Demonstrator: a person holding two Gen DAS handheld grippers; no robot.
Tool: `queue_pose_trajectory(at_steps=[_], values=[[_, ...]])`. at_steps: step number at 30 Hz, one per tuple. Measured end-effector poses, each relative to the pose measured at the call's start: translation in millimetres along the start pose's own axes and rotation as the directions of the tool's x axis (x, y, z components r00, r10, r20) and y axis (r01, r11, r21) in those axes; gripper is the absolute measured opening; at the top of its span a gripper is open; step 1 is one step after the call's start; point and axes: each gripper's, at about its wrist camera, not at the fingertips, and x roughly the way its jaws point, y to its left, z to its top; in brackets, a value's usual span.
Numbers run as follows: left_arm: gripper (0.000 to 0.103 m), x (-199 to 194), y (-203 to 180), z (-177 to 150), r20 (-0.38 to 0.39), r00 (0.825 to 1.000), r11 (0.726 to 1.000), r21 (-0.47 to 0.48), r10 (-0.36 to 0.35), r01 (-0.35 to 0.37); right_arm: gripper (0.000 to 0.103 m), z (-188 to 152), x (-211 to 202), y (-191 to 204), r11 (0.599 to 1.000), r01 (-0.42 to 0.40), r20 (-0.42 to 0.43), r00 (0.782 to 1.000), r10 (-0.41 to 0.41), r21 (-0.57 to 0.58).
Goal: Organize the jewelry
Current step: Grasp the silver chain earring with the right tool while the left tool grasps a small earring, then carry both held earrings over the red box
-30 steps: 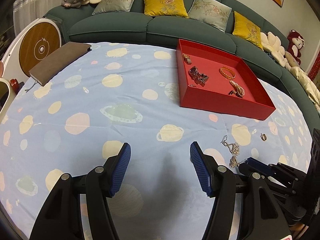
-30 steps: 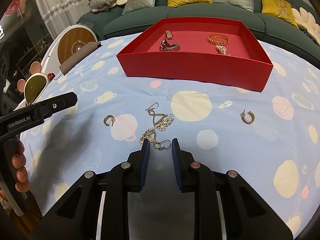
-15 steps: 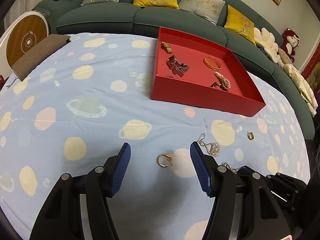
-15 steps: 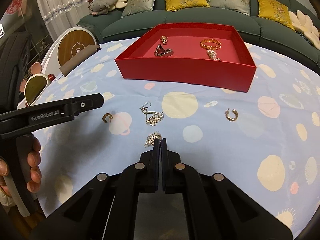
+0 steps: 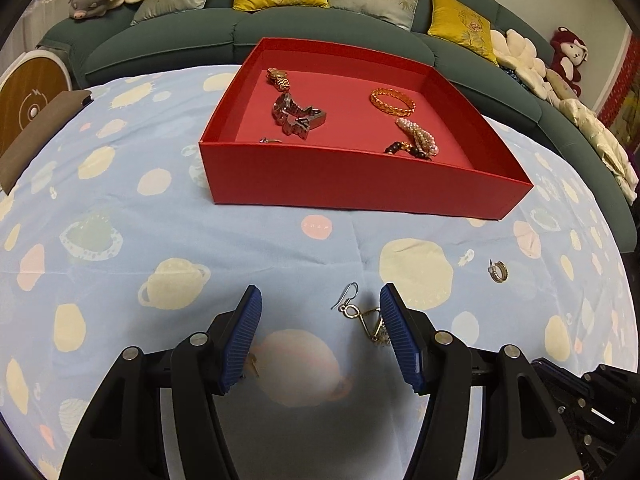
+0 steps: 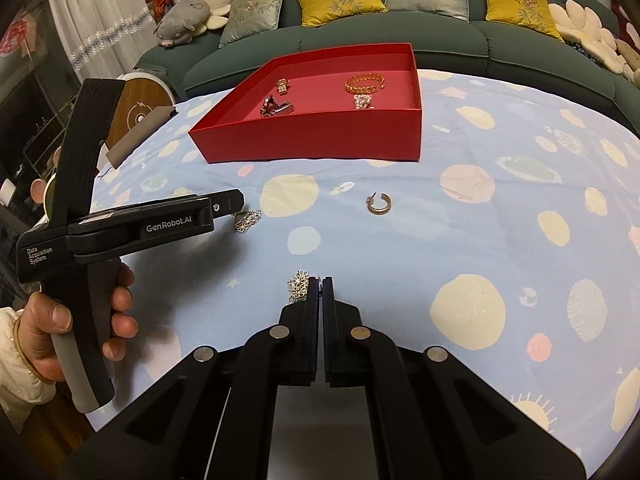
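Note:
A red tray (image 5: 352,178) (image 6: 304,138) holds a watch, a silver clip, a gold bangle (image 5: 392,101) and a pearl piece. My left gripper (image 5: 320,320) is open low over the cloth; a dangling filigree earring (image 5: 360,314) lies between its fingers by the right one. A small hoop earring (image 5: 252,360) peeks out beside the left finger. My right gripper (image 6: 321,280) is shut on a second filigree earring (image 6: 299,285) and holds it above the cloth. Another hoop earring (image 5: 498,271) (image 6: 379,204) lies loose to the right.
The table has a blue cloth with pastel spots (image 5: 120,208). A green sofa (image 5: 320,28) with cushions curves behind it. A brown pouch (image 5: 36,136) lies at the far left edge. In the right wrist view the left gripper body and the hand holding it (image 6: 80,280) fill the left side.
My right gripper has shut on one filigree earring and lifted it off the cloth. My left gripper has moved forward and right, bringing the other filigree earring between its fingers.

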Motion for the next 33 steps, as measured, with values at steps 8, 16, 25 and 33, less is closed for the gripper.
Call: queue_pose_trajectory(at_steps=[8,16,25,33], values=[[0.022,2.4,-18.1,-2.8,0.009,1.000,0.998,0.065,-0.011,0.010,0.001,-4.2,-0.9,-12.0,1.000,0.010,-0.008,1.000,-0.010,0.024],[0.000,2.2,-26.9,-7.4,0.012,1.000,0.994,0.107,-0.021,0.019,0.001,-4.0,-4.3,-17.6,0.999,0.015,-0.003,1.000,-0.015,0.035],[0.000,-11.7,-28.1,-3.5,0.034,0.998,0.994,0.103,-0.046,0.042,0.001,0.5,-6.5,-15.1,0.999,0.014,0.012,1.000,-0.015,0.033],[0.000,-40.6,-29.4,5.7,0.083,0.992,0.991,0.100,-0.098,0.090,0.001,15.7,-12.7,-8.6,1.000,0.005,0.052,0.999,-0.006,0.027]])
